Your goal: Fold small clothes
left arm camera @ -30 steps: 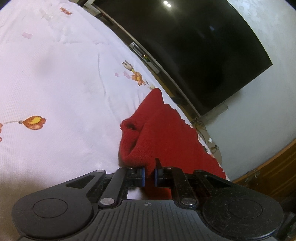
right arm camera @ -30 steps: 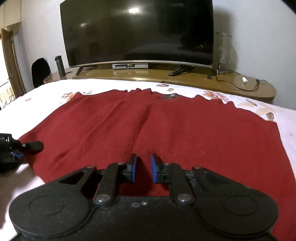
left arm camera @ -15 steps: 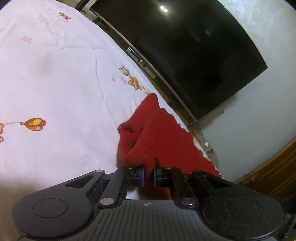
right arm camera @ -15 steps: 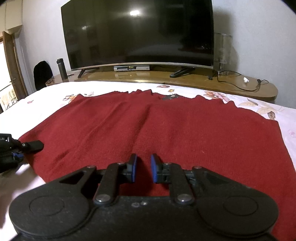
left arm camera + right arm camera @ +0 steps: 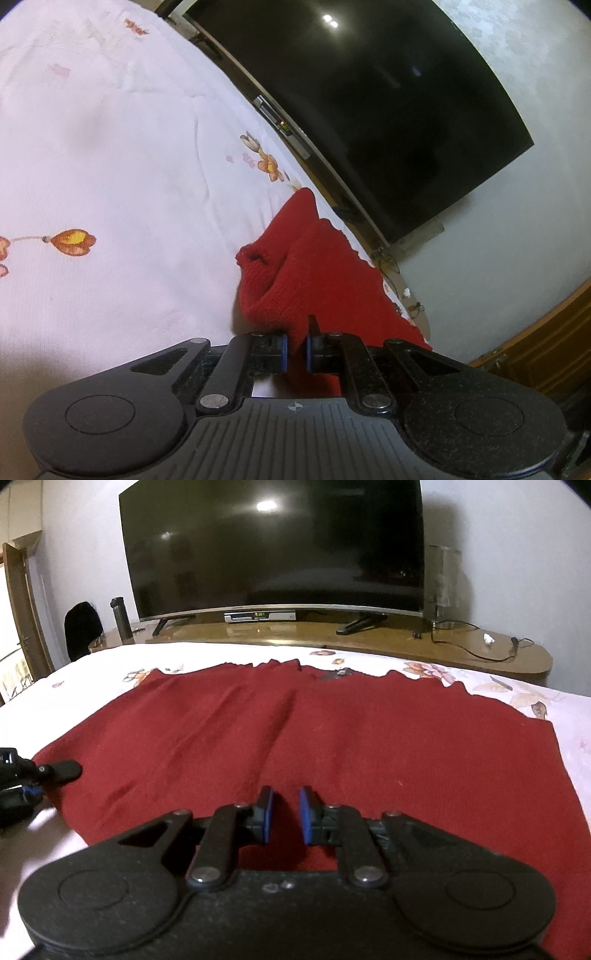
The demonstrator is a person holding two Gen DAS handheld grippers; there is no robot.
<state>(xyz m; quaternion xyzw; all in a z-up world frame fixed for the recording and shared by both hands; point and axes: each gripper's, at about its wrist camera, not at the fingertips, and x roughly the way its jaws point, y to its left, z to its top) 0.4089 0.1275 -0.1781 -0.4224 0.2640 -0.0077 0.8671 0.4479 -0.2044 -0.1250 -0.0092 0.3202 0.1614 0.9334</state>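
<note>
A dark red knitted garment (image 5: 332, 734) lies spread flat across a white bedsheet printed with orange flowers (image 5: 110, 166), its far scalloped edge toward a long wooden cabinet (image 5: 369, 642) that carries a large black curved television (image 5: 273, 546). The left gripper (image 5: 296, 349) has its blue-padded fingers (image 5: 283, 350) pinched on the near left corner of the garment, with red cloth bunched in the narrow gap between them and a small fold raised just beyond; in the right wrist view the same tool shows at the left edge, at that corner. The right gripper (image 5: 286, 819) sits at the near edge of the garment, right of the left one, its blue pads (image 5: 305, 819) drawn close together with red cloth showing in the gap, though whether they actually press the fabric cannot be told from this angle. Compared with a second ago almost nothing has shifted: the garment lies in the same spread, both tools are in the same spots, and only the left wrist view has tilted a trace. A dark cylindrical flask (image 5: 121, 618) stands at the far left end of the cabinet, and a black cable (image 5: 476, 650) trails across its right end.
</note>
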